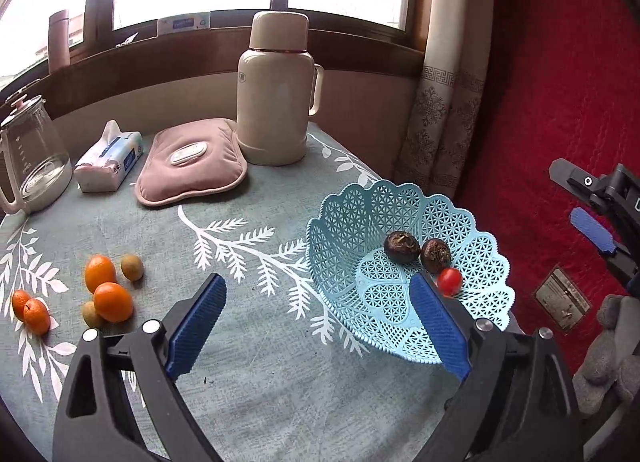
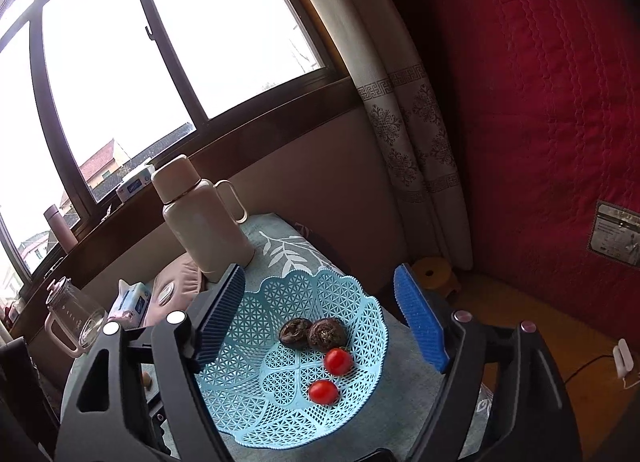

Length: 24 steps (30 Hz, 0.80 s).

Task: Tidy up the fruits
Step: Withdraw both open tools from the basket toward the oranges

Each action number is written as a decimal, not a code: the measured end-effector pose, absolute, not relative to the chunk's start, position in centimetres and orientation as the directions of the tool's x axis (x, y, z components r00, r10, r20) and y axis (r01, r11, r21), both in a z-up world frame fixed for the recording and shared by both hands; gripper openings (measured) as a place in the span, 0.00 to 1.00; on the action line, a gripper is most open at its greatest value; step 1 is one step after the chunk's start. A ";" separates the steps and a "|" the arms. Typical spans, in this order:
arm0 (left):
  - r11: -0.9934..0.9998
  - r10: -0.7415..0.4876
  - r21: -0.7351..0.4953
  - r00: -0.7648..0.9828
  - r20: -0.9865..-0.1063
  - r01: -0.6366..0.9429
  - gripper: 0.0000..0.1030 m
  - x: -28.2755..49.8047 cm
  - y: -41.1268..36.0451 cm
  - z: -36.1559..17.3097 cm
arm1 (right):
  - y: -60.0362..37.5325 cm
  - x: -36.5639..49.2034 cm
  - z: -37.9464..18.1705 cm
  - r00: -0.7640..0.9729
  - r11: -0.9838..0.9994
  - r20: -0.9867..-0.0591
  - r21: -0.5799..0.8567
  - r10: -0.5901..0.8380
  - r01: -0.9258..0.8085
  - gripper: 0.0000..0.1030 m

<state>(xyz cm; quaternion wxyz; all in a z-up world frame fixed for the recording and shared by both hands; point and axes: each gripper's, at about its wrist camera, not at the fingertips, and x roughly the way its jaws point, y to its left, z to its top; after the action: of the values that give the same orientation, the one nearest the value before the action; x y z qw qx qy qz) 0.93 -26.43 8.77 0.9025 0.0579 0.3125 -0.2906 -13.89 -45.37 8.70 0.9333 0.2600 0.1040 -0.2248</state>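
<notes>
I see the blue lattice basket [image 2: 352, 302] at the right edge of the bench [image 1: 248, 382], holding two dark brown round fruits [image 2: 295, 333] touching each other and two red cherry tomatoes [image 2: 338, 361] near them. Well apart on the left of the bench lie the loose fruits: four small oranges [image 1: 113, 301] and two small yellow-green fruits [image 1: 132, 267] among them. My left hand-held gripper [image 1: 316, 330] hangs spread wide with nothing between its pads, one pad over the basket's near rim, the other over bare cloth. My right hand-held gripper [image 2: 320, 318] is also spread and empty, above the basket.

I judge the basket the weak point: it sits close to the bench edge and looks light, so a nudge from the left pad could tip or slide it off. The round oranges may roll when pinched off-centre, and those lying in touch could be knocked apart.

Behind stand a cream flask [image 1: 276, 90], a pink pad [image 1: 192, 164], a tissue pack [image 1: 110, 160] and a glass jug [image 1: 32, 166]. From the left wrist one tomato is hidden behind the pad, and I cannot name the dark fruits or the green ones with confidence
</notes>
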 end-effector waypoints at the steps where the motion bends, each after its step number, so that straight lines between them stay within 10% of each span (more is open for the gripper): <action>1: 0.826 -0.487 -0.075 0.639 -0.596 0.559 0.89 0.8 -26.3 8.9 | -45.3 -14.0 8.8 0.879 0.764 -0.308 0.441 -0.364 0.471 0.77; 24: 0.873 -0.432 -0.072 0.694 -0.576 0.483 0.93 0.2 -22.3 9.5 | -42.9 -14.0 9.8 0.945 0.828 -0.237 0.464 -0.226 0.314 0.97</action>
<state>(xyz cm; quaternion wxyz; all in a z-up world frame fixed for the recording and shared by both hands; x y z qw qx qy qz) 0.16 -22.27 9.55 0.9193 0.0425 0.3019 -0.2487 -14.00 -42.91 9.76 0.9522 0.2565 0.0863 -0.1418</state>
